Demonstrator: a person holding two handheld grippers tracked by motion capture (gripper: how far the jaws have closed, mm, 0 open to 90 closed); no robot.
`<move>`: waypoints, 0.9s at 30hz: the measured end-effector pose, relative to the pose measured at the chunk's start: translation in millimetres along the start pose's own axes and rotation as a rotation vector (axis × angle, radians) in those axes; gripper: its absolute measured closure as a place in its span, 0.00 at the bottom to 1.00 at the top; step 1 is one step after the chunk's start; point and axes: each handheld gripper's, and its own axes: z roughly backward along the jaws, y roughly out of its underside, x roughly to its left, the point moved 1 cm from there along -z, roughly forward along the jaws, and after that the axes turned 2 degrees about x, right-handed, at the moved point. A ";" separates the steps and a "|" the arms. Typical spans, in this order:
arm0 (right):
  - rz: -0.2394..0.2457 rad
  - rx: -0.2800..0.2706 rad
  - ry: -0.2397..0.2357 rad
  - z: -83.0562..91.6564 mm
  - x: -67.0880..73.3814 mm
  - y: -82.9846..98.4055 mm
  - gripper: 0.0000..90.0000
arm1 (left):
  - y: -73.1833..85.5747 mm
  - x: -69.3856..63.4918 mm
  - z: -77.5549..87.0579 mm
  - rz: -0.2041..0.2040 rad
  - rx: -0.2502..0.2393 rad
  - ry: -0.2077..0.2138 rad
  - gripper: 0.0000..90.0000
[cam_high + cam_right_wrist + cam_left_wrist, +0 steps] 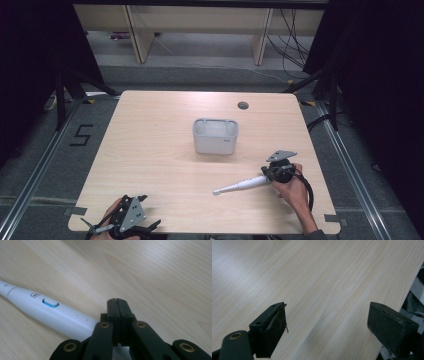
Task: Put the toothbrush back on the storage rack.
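The white electric toothbrush (243,184) is lying flat on the desk (150,150) at its near right, its long axis running from the slim tip at centre toward the thick end by the right tongs (274,172). In the right gripper view those jaws are pressed together with nothing between them, the handle (50,312) passing just to their left and under the linkage. The left tongs (327,322) are resting spread and empty at the near left corner, well apart. The right hand is clearly nearer; the white holder (215,135) is standing beyond, mid-desk.
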 end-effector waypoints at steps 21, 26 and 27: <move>0.024 0.015 -0.010 14.4 14.1 19.6 1.00 | -0.5 0.1 0.5 -0.003 -0.008 -0.014 0.17; 0.008 0.018 -0.013 17.9 18.8 24.6 1.00 | -0.5 0.0 0.3 -0.005 -0.007 -0.011 0.17; 0.016 0.036 -0.025 20.6 18.1 24.8 1.00 | -0.5 -0.1 0.3 -0.003 -0.008 -0.012 0.17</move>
